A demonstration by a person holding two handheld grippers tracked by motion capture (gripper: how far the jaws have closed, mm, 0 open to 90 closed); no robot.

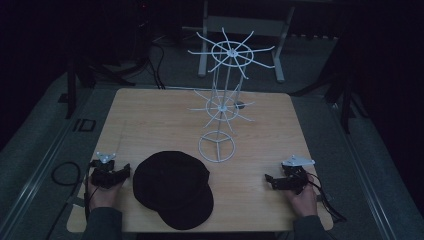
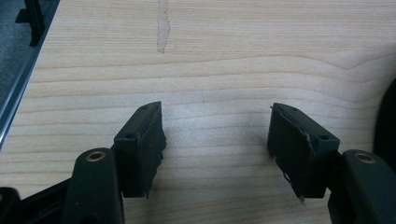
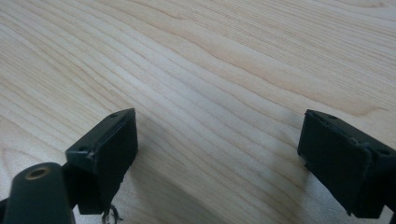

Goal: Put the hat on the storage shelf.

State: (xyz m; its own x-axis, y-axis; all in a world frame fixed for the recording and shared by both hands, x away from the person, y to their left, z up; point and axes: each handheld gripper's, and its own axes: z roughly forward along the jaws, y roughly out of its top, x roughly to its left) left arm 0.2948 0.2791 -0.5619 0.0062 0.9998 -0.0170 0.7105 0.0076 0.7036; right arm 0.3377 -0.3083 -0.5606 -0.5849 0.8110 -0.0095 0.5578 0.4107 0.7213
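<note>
The wooden table [image 1: 150, 115] is seen from the high view as the largest thing, its pale top running from the person's edge to the far side. Toward the far middle of it a white wire rack [image 1: 225, 100] is stood upright on a ring base, with two tiers of spokes one above the other. Nearer the person, at the front middle, a black cap [image 1: 172, 189] is laid flat, with its peak turned toward the front edge and slightly to the right, so that its long axis runs from far-left to near-right. The left gripper [image 1: 120, 172] is rested on the table just beside the cap's left edge, its jaws pointed toward the cap; the right gripper [image 1: 271, 181] is rested well apart from the cap on the other side, also pointed inward. The cap is thus judged nearer to the left hand, and a reach to the right from that gripper is what any first grasp would call for. In the left gripper view the jaws are shown spread wide over bare wood with nothing between them, and a dark sliver of the cap [image 2: 386, 121] is caught at the right edge. In the right gripper view the jaws are likewise spread over bare grain.
</note>
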